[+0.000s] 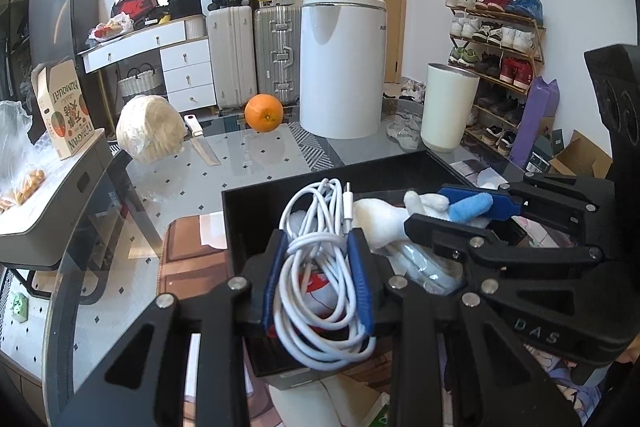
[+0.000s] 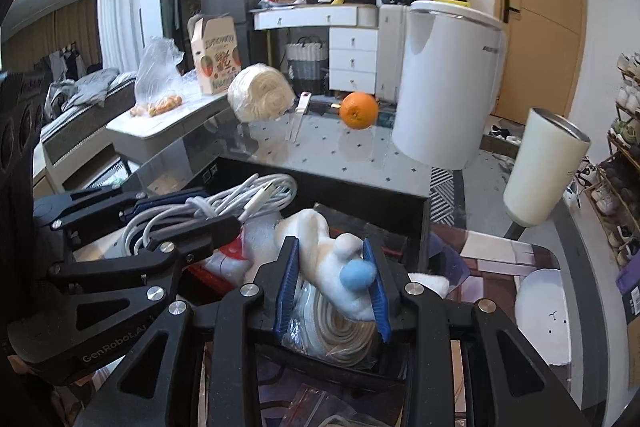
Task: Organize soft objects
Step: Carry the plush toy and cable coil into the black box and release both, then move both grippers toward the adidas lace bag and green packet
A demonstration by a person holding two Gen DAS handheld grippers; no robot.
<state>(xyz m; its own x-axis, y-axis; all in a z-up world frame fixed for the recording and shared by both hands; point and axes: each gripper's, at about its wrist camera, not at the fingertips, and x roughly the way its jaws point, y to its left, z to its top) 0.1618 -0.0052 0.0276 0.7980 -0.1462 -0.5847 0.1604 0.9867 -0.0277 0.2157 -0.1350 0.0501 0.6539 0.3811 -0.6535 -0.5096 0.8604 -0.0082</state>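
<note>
A black box stands on the glass table near me. My left gripper is shut on a coiled white cable over the box's left half. My right gripper is shut on a white plush toy with a pale blue part, over the box's right half. In the left wrist view the right gripper reaches in from the right. Under the toy lies a bagged cream rope coil. A red and white item lies under the cable.
Farther back on the table are an orange, a wrapped cabbage, a knife, a white cylindrical appliance and a cream tumbler. A printed mat lies under the box. Shoe rack at right.
</note>
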